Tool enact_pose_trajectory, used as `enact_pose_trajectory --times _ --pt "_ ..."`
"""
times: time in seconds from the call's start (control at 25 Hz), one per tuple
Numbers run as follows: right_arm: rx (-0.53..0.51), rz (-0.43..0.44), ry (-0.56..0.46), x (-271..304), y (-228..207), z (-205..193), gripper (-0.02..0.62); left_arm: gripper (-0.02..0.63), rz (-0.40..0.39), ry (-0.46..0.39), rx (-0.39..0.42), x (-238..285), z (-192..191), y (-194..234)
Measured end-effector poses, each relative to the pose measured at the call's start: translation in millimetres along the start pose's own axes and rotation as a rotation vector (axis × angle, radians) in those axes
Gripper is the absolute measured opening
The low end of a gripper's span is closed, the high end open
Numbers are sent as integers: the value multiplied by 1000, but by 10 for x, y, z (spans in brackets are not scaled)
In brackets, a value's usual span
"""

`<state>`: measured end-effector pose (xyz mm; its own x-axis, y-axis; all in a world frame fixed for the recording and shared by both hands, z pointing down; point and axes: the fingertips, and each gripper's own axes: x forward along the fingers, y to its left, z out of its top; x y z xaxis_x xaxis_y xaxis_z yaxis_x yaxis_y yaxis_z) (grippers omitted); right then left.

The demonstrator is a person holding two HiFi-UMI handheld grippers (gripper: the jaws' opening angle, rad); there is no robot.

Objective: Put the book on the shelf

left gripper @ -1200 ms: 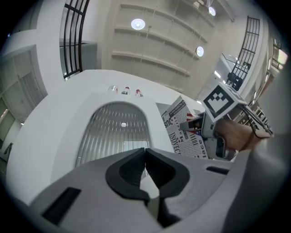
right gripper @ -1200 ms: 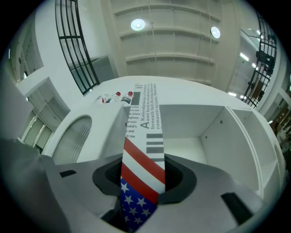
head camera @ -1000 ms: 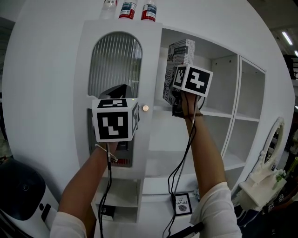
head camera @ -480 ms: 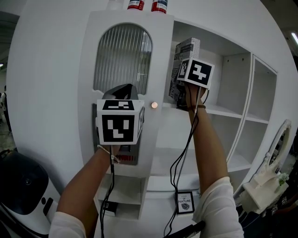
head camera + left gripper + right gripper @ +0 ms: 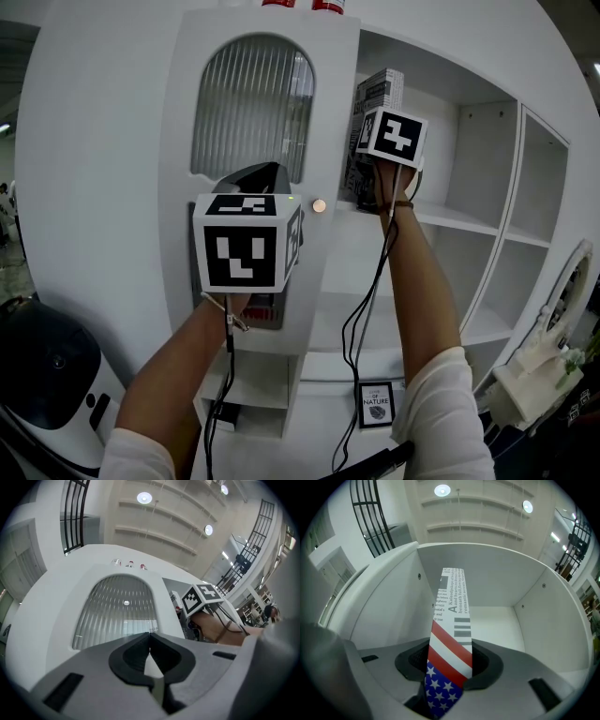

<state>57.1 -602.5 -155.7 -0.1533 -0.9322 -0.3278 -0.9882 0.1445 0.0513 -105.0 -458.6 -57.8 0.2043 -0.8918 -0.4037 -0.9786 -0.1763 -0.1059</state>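
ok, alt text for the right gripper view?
A book with a stars-and-stripes spine and newsprint lettering stands upright, clamped between the right gripper's jaws. Behind it is a white shelf compartment, with round ceiling lights above.

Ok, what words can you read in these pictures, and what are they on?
"OF NATURE": on the small sign low down, below the shelves; the tiny line above it is too small to read.
"A", big: on the spine of the book in the right claw; the small print beside it is too small to read for sure.
The bottle labels at the top edge are cut off, so unreadable.
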Motion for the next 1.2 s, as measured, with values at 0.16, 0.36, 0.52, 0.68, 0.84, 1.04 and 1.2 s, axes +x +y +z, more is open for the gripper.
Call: enact_pose_trajectory --times 0.16,0.36,0.52,0.68,0.84,1.04,1.2 --pt "-16 -10 -1 41 22 -12 176 8 13 0 14 21 -3 7" --pt "-12 2 0 57 49 -35 176 9 4 -1 4 6 -1 -2" --pt "-17 9 -23 4 57 13 192 9 -2 2 -3 6 -5 -19" --pt "-14 15 -26 -59 36 59 199 8 -4 12 0 9 -32 -63" --pt "-11 15 -21 -149 8 103 201 9 -3 17 3 -2 -62 -89" --pt "-20 12 -17 -303 -33 161 201 8 -12 22 8 -53 -55 -156" --pt "-8 24 -27 -465 -4 192 201 8 -21 11 3 -132 -42 -191"
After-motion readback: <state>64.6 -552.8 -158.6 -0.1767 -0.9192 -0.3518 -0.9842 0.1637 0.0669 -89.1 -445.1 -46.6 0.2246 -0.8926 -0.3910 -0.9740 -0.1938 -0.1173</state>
